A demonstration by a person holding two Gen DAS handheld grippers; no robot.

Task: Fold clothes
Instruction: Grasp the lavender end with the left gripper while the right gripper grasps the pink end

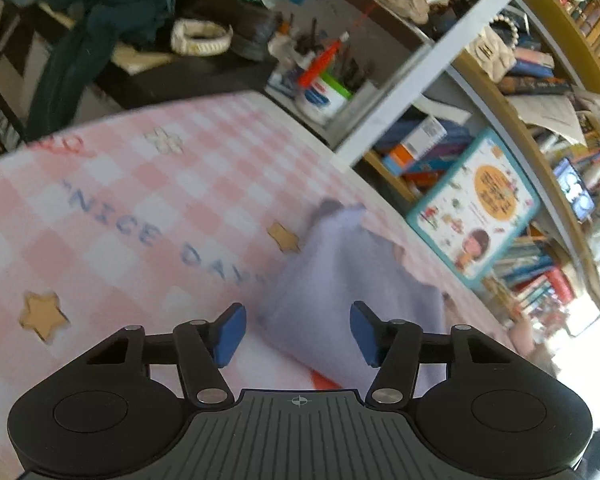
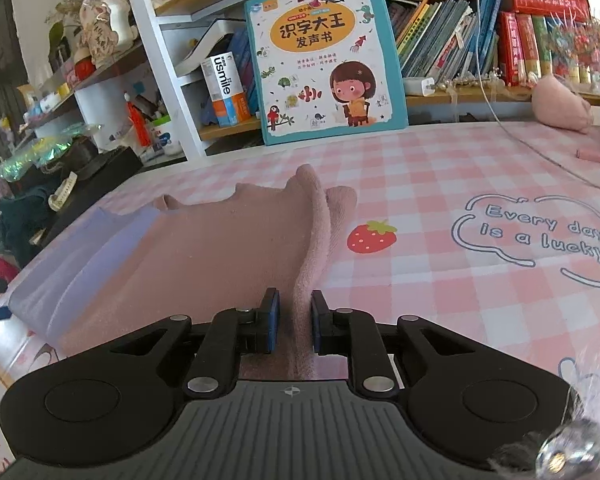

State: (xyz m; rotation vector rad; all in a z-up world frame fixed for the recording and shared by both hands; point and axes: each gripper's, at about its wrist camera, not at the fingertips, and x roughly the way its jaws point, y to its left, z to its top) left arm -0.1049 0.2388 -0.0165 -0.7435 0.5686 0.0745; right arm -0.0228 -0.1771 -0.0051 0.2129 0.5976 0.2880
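**Right gripper clamped on pink garment; left gripper apart over lilac cloth**

Right wrist view: the right gripper (image 2: 294, 322), bottom centre, has its jaws closed on a raised ridge of the pink garment (image 2: 236, 240), which spreads across the centre-left of the frame on the pink checked tablecloth (image 2: 420, 184). A lilac garment (image 2: 80, 256) lies at its left edge. A children's book (image 2: 320, 56) stands at upper centre. Left wrist view (blurred): the left gripper (image 1: 296, 334) has its jaws spread wide, holding nothing, with the lilac garment (image 1: 340, 280) just beyond, right of centre.
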